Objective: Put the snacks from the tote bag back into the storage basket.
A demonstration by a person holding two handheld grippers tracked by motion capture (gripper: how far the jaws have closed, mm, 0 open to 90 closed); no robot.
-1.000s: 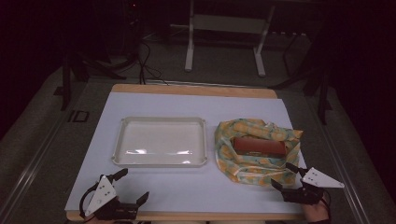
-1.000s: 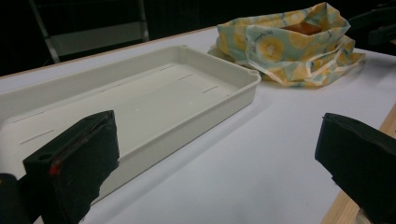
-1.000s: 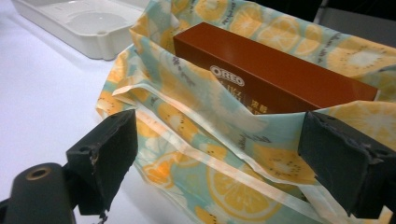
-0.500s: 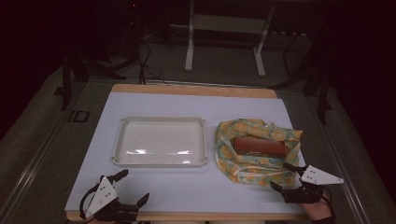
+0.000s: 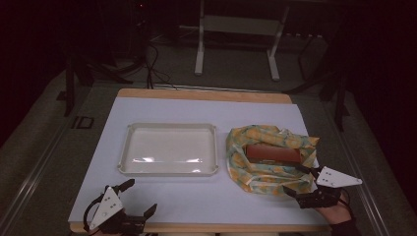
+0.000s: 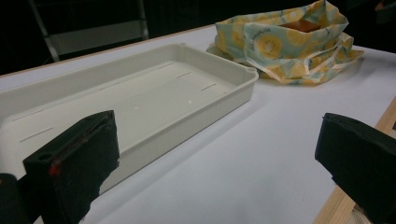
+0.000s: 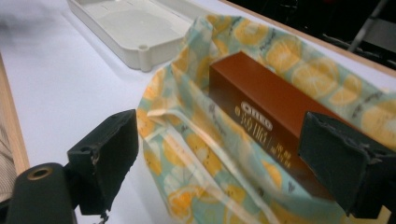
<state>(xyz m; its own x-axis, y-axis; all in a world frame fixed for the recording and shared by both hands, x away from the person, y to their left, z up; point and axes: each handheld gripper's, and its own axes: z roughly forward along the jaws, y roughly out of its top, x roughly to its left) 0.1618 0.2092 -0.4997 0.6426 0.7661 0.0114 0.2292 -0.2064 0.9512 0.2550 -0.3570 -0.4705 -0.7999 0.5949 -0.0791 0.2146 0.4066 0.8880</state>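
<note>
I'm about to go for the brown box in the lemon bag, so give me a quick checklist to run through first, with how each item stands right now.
1. Right gripper open: ok, jaws spread wide at the bag's near edge.
2. Brown box reachable: ok, it lies exposed in the open mouth of the lemon-print bag, its top face uncovered.
3. Box lined up between the right jaws: cannot tell; in the right gripper view one end sits by the far jaw, the rest runs away at an angle.
4. Bag fabric clear of the jaws: not ok, folds lie between them.
5. White tray free to receive: ok, nothing in it.
6. Left gripper out of the way: ok, open near the table's front edge.
</note>
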